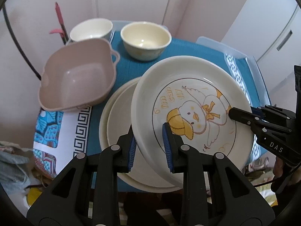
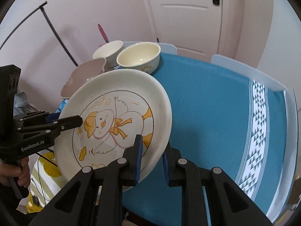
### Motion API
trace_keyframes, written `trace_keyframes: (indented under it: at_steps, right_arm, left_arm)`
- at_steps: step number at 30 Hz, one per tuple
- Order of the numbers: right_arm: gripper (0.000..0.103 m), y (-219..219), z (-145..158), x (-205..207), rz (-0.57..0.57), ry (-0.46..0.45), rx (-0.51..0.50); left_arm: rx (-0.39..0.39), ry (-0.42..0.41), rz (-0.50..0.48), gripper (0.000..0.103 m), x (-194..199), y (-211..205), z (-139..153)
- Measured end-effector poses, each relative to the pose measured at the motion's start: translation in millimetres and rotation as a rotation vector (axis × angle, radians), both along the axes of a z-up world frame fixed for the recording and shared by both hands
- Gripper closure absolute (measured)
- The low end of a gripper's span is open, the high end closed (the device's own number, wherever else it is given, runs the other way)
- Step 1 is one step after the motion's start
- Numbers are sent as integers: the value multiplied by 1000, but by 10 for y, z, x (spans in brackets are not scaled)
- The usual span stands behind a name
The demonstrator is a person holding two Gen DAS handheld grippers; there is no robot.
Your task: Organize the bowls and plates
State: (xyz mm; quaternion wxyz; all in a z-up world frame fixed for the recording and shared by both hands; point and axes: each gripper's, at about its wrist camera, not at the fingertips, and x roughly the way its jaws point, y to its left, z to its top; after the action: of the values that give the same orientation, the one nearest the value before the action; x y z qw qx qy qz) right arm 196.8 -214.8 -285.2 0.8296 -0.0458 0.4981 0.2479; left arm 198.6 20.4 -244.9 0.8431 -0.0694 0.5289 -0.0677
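A white duck-print plate is held tilted above the table; it also shows in the right wrist view. My left gripper is shut on its near rim, and my right gripper is shut on its opposite rim. The right gripper also shows in the left wrist view, and the left gripper in the right wrist view. Under the plate lies a stack of cream plates. A pink square bowl, a white bowl and a cream bowl stand behind.
A blue cloth covers the small table, with patterned bands at its sides. A white door and pink walls stand behind. Clutter lies on the floor at the left.
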Motion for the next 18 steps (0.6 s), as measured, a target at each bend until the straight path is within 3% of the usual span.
trace_keyframes:
  at_steps: [6, 18]
  right_arm:
    - [85, 118, -153, -50, -68, 9, -40]
    - [85, 229, -227, -187, -160, -11, -83]
  left_arm:
    - [2, 23, -80, 79, 93, 74, -226]
    - [123, 15, -213, 79, 124, -35, -404]
